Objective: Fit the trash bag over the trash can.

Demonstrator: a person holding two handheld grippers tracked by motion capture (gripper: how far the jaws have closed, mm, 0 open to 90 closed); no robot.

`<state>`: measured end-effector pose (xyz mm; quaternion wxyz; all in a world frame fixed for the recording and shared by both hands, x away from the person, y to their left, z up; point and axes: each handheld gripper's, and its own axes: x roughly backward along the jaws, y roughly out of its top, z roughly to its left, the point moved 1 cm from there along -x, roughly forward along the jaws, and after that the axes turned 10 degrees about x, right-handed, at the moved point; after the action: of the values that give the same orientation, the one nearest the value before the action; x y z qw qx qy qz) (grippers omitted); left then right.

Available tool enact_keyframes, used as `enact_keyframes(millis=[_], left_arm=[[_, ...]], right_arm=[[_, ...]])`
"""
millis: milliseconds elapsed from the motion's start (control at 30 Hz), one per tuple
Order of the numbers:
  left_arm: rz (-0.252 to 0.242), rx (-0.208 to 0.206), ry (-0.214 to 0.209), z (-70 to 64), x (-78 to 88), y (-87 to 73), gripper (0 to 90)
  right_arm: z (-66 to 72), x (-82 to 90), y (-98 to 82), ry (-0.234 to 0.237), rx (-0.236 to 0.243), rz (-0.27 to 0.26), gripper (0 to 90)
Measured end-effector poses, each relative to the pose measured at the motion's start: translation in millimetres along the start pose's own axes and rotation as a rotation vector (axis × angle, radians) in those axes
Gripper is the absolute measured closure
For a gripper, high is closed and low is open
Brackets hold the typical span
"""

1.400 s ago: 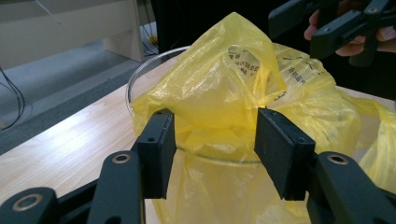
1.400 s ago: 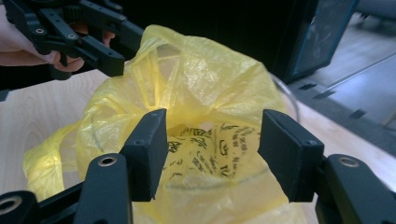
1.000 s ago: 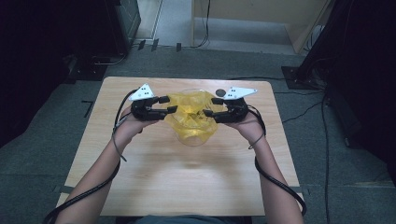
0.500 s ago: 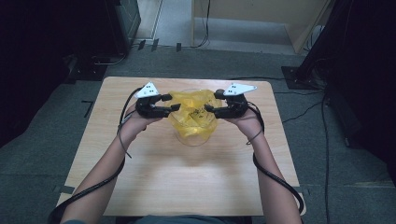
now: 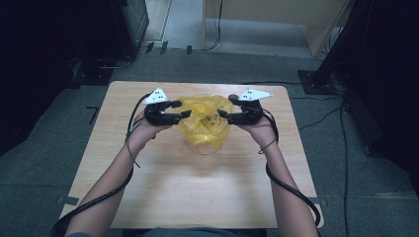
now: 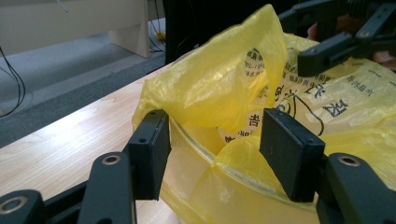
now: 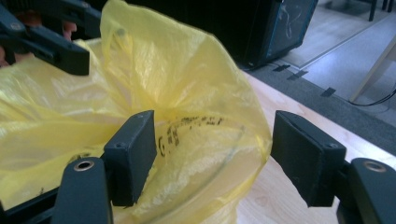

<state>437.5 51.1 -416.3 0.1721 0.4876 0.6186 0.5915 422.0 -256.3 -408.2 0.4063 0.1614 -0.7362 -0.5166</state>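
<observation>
One yellow bag (image 5: 203, 123) lined one clear bowl (image 5: 205, 145) at the centre of the counter (image 5: 197, 197), a little toward twelve o'clock. Your left gripper (image 5: 184, 114) sat at the bowl's nine o'clock, your right gripper (image 5: 221, 115) at its three o'clock. Both sets of fingers were spread. The left fingers (image 6: 150, 149) straddled the rim and bag edge without pinching. The right fingers (image 7: 133, 151) had just been opening, with film between them but not pressed.

The bag looked thin, light, soft and slippery, likely to slide and crumple; you would best pinch it at the loose edge above the rim. The bowl looked stiff and breakable, so grip gently. Two grippers, two hands.
</observation>
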Motion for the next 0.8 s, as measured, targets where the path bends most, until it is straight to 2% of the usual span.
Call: enact_keyframes(millis=[267, 633, 800], left_arm=[[0.006, 0.024, -0.013, 0.5, 1.4, -0.6, 42.3], [0.025, 0.013, -0.014, -5.4, 6.9, -2.6, 42.9], [0.049, -0.006, -0.008, -11.7, 15.6, -4.4, 42.8]], right_arm=[[5.2, -4.6, -2.8, 0.041, 0.001, 0.023, 35.0], [11.6, -4.4, -5.9, 0.076, -0.006, 0.034, 37.1], [17.7, -2.6, -6.4, 0.091, 0.001, 0.033, 37.1]])
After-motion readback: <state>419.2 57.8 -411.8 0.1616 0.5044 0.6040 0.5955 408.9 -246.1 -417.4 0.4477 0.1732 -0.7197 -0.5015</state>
